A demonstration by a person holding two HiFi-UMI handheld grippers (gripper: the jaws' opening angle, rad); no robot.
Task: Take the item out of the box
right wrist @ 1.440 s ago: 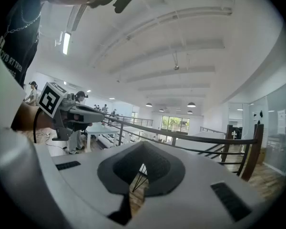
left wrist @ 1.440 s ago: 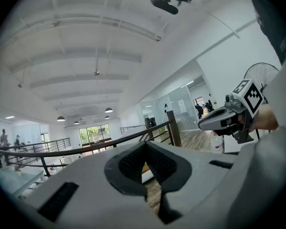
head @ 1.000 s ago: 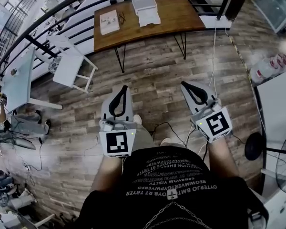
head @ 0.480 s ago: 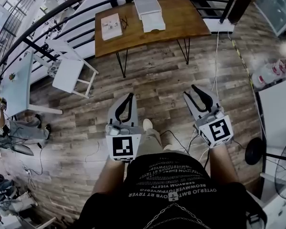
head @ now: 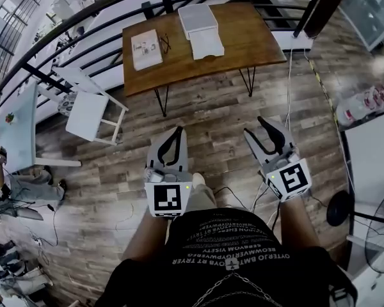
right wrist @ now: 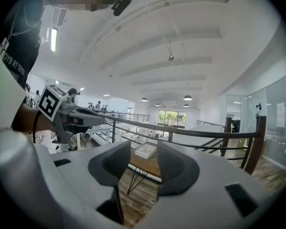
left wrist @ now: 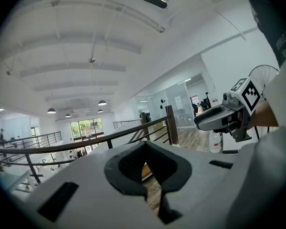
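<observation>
right gripper [head: 259, 124] jaws just opening, empty; left gripper [head: 178, 130] closed, empty — white box [head: 198, 18] contents unseen.

Flat on the brown wooden table [head: 243, 34], toward its far edge: pale grey box [head: 198, 16], rectangular, top closed as far as can be told. Touching its near side, a pale tray-like piece [head: 208, 45], flat, reaching toward the table's front edge. Well apart at the table's left: flat white box [head: 146, 48] with printed top, small dark item [head: 164, 42] just beside its right edge, too small to identify.
</observation>
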